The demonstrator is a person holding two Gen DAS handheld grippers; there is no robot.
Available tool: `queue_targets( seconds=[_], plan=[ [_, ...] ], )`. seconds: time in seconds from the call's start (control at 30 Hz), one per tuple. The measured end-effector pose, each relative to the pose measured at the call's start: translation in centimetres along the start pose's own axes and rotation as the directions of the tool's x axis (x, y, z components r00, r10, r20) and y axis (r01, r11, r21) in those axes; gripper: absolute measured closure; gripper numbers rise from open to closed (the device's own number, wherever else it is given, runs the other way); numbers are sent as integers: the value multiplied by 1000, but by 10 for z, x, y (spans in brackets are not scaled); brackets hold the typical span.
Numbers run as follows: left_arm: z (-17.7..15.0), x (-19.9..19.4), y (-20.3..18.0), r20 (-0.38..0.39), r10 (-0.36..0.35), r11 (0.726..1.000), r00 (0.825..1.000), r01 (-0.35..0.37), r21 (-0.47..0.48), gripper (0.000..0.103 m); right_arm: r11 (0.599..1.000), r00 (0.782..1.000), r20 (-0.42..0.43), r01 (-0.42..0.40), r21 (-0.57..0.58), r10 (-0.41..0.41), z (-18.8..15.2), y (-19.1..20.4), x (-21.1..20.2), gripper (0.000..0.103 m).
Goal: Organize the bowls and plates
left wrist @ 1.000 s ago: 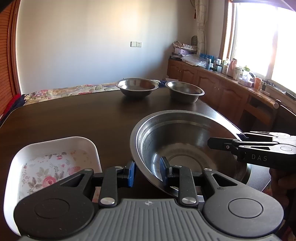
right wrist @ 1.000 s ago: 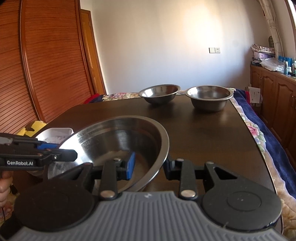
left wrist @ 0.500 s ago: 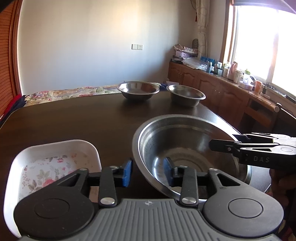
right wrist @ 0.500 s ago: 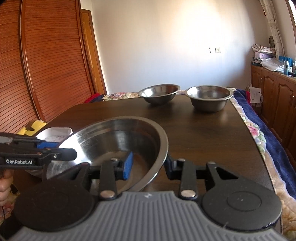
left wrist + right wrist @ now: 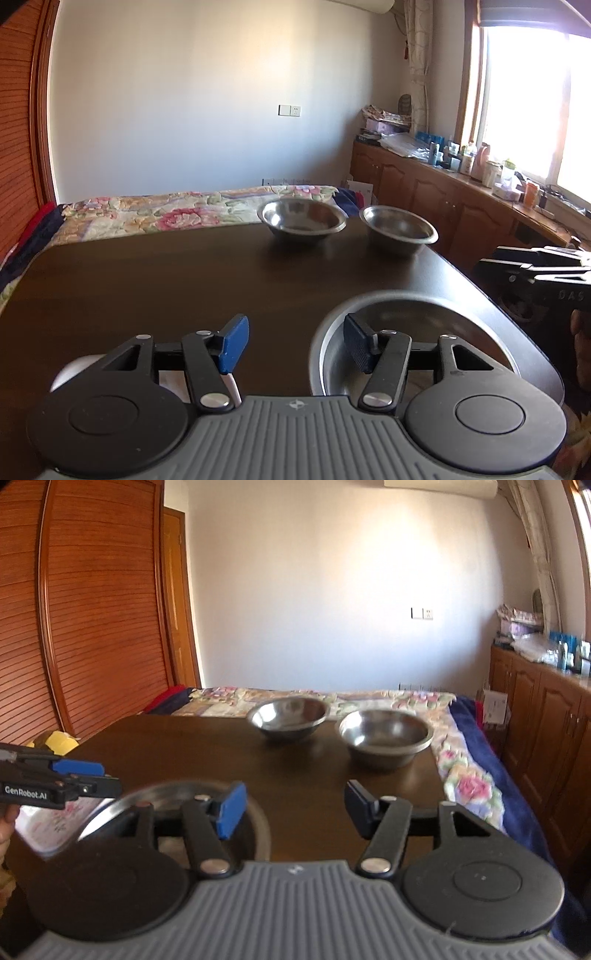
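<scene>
A large steel bowl point(image 5: 413, 314) sits on the dark table near its front right edge; it also shows in the right wrist view point(image 5: 173, 790). My left gripper point(image 5: 293, 341) is open and empty above the bowl's left rim. My right gripper point(image 5: 293, 810) is open and empty above the bowl's right rim. A white floral dish point(image 5: 51, 821) lies left of the big bowl, mostly hidden in the left wrist view point(image 5: 70, 369). Two smaller steel bowls point(image 5: 303, 219) point(image 5: 399, 229) stand side by side at the table's far end.
The dark table point(image 5: 147, 288) ends at a flowered bed point(image 5: 155, 214) behind. Wooden cabinets point(image 5: 443, 199) with bottles run along the right under a window. A slatted wooden wardrobe point(image 5: 81, 627) stands to the left.
Both grippers opened off the large bowl's rim and rose and drew back. The bowl now rests on the table.
</scene>
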State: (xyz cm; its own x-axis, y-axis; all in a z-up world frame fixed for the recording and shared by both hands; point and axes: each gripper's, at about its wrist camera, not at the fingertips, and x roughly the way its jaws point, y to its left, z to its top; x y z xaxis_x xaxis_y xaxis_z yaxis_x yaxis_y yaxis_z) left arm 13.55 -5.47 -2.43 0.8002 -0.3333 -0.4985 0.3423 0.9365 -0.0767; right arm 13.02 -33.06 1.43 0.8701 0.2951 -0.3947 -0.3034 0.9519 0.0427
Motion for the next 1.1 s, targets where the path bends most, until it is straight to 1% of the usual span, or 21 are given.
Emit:
queue_targets(
  seconds=[0.17,0.3,0.4,0.53,0.63,0.8,0.87,1.1],
  plan=[
    [27,16,4,9,9,1000,1000,-9,14,41,999,1000,3,-3,-39,3,26,-18,16,42],
    [47,35,4,5,18,999,1000,-18,35,41,999,1000,-22,-10,-47,9,40,-33,41,42],
    [59,51,3,-3,18,999,1000,-18,51,41,998,999,-43,-23,-53,21,46,-39,60,42],
    [69,75,3,-26,10,998,1000,-9,56,41,998,995,-78,-56,-25,54,50,-47,87,43],
    [73,91,2,-45,8,998,999,-5,57,41,998,994,-96,-63,-26,60,51,-50,100,43],
    [83,115,0,-66,-16,998,998,20,58,43,1000,995,-98,-13,-23,10,50,-66,113,43],
    [87,124,-4,-78,-33,998,996,38,59,45,1000,995,-98,12,-22,-14,48,-73,116,43],
    [99,152,-27,-110,-84,990,990,95,101,49,998,992,-116,57,-11,-58,47,-92,127,43]
  ],
)
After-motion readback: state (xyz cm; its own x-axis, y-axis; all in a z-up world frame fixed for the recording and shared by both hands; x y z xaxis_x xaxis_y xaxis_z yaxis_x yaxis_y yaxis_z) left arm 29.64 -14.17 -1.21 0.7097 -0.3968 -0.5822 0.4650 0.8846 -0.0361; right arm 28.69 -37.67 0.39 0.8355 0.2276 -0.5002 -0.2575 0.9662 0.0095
